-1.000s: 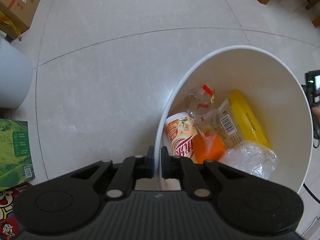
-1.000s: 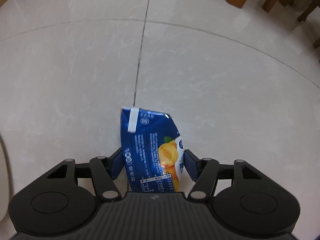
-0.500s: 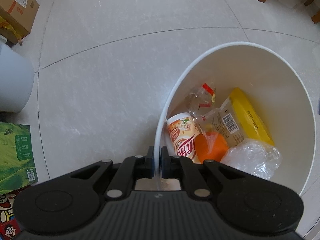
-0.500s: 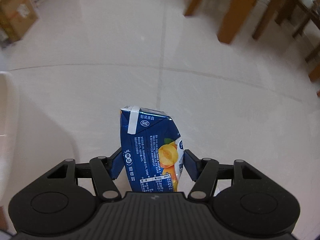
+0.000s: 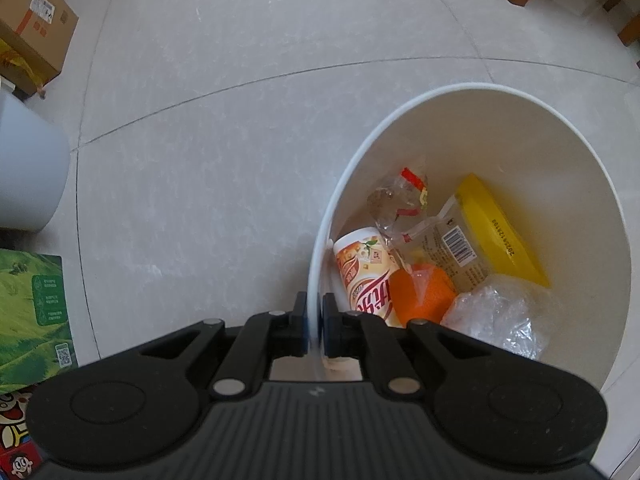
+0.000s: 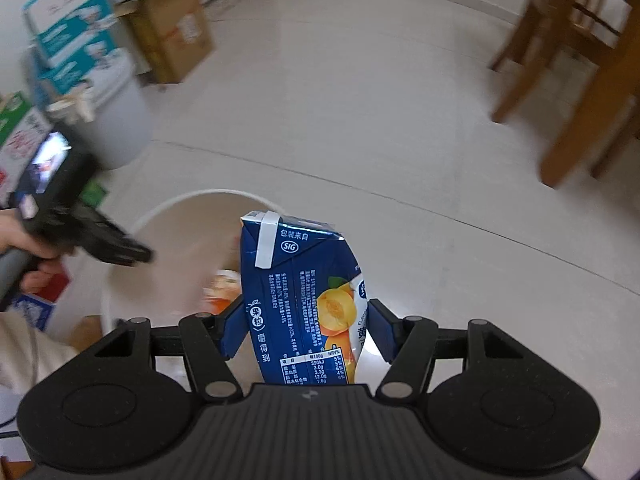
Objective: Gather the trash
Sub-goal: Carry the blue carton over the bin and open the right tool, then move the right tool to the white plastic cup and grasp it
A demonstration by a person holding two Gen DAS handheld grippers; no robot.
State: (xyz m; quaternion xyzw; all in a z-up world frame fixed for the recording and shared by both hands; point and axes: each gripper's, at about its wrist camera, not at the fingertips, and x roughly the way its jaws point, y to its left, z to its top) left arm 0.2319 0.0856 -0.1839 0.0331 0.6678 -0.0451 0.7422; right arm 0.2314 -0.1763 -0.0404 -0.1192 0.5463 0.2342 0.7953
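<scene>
Trash is lying at the bottom of the white bin (image 5: 520, 128): a cup (image 5: 366, 276), an orange piece (image 5: 420, 292), a yellow pack (image 5: 500, 232) and clear wrappers (image 5: 496, 316). The left gripper (image 5: 314, 322) is pinching the bin's near rim with its fingers pressed together, while the right gripper (image 6: 304, 328) is clamping a blue carton (image 6: 300, 300) above the bin's right edge. Boxes (image 6: 80, 28) and chair legs (image 6: 576, 92) are standing on the floor (image 5: 240, 120) around, well apart from the bin.

**Even daylight, one view sharp, one smeared**

The left wrist view is bright and crisp, with soft light on the pale floor (image 5: 240, 120) and faint shadow inside the white bin (image 5: 520, 152). The right wrist view is motion-blurred at its left and top edges, though the blue carton (image 6: 300, 300) stays sharp. Fisheye distortion bends floor seams in both.
</scene>
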